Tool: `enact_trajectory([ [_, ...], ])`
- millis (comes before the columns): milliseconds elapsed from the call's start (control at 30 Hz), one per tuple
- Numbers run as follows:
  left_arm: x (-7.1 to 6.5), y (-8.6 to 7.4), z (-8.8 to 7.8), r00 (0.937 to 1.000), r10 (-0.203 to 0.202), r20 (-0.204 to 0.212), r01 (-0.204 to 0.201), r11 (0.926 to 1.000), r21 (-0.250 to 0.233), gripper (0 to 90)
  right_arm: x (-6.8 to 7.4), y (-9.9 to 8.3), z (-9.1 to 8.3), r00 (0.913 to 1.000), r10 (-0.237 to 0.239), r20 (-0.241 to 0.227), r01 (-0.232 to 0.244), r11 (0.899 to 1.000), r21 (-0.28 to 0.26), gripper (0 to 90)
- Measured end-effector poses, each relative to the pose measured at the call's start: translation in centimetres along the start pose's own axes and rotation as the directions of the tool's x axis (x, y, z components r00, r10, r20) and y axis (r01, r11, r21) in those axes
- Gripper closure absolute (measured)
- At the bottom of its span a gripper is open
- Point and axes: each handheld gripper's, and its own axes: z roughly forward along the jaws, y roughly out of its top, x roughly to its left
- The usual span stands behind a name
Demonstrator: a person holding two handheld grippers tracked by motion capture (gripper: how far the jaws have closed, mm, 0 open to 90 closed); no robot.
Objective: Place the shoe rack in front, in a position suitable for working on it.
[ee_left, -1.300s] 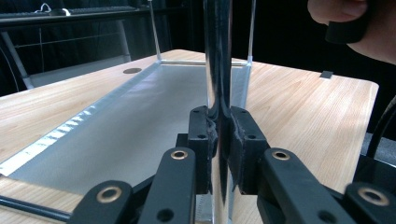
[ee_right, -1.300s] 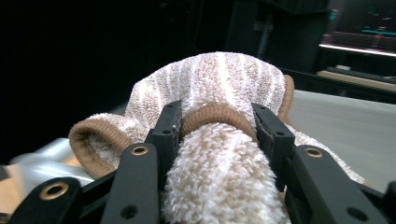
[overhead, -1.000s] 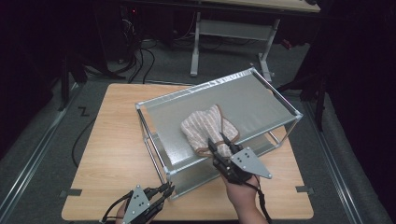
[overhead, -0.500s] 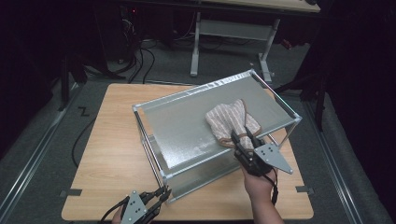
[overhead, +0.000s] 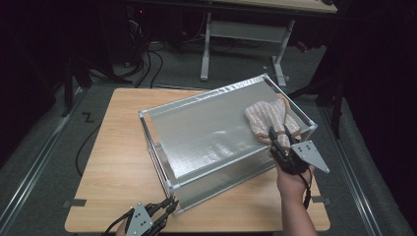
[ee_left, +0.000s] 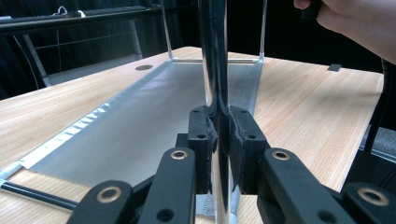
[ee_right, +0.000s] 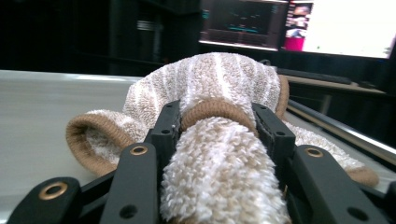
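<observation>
A beige-and-white striped towel (overhead: 270,118) lies bunched on the frosted top panel (overhead: 206,132) of a metal-framed rack (overhead: 152,142), near its far right corner. My right gripper (overhead: 276,137) is shut on the towel's near edge; in the right gripper view the towel (ee_right: 219,79) bulges between the fingers of the right gripper (ee_right: 219,119). At the table's front edge my left gripper (overhead: 169,202) is shut on the rack's near corner post. In the left gripper view the shiny post (ee_left: 212,56) rises between the pads of the left gripper (ee_left: 218,135).
The rack sits askew on a wooden table (overhead: 118,147), with bare wood to its left. Behind the table stand a desk frame (overhead: 246,29) and floor cables (overhead: 147,54). Lit screens (ee_right: 327,23) glow in the right gripper view. A hand (ee_left: 355,23) shows in the left gripper view.
My right gripper has dragged the towel across the panel from the middle toward the far right corner. The left gripper has stayed on the corner post.
</observation>
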Motion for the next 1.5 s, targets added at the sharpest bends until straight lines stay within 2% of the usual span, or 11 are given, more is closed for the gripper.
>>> enact_trajectory([
  [267,0.0,-0.1,-0.1,1.0000,-0.005,-0.002,0.005,1.0000,0.000,79.6,-3.1,0.1,1.1,0.9960,0.009,0.089,-0.012,0.999,0.032,58.1],
  [467,0.1,-0.1,-0.2,1.0000,-0.003,-0.003,0.003,1.0000,0.004,79.5,-4.2,0.1,1.7,0.9913,0.009,0.131,-0.016,0.998,0.053,57.7],
  [667,0.1,0.0,-0.2,1.0000,-0.006,-0.005,0.006,1.0000,0.006,79.6,-4.7,0.1,2.0,0.9896,0.011,0.143,-0.019,0.998,0.052,57.4],
  [833,0.3,-0.1,-0.4,0.9996,-0.021,-0.016,0.021,0.9998,0.006,79.6,-5.3,0.3,2.2,0.9890,0.014,0.147,-0.025,0.997,0.076,57.4],
  [1000,0.4,-0.2,-0.5,0.9992,-0.037,-0.011,0.037,0.9993,0.004,79.7,-5.0,0.4,2.1,0.9900,0.042,0.135,-0.054,0.995,0.084,58.4],
  [1067,0.4,-0.2,-0.5,0.9988,-0.048,-0.011,0.048,0.9989,0.001,79.9,-4.6,0.4,2.1,0.9913,0.040,0.125,-0.051,0.995,0.089,58.4],
  [1233,0.5,-0.2,-0.4,0.9989,-0.046,-0.008,0.046,0.9990,-0.001,79.9,-4.0,0.5,1.8,0.9926,0.051,0.110,-0.061,0.994,0.089,58.3],
  [1500,0.4,-0.2,-0.4,0.9993,-0.034,-0.012,0.034,0.9994,0.001,79.7,-1.9,0.5,1.4,0.9963,0.062,0.060,-0.066,0.995,0.073,58.0],
])
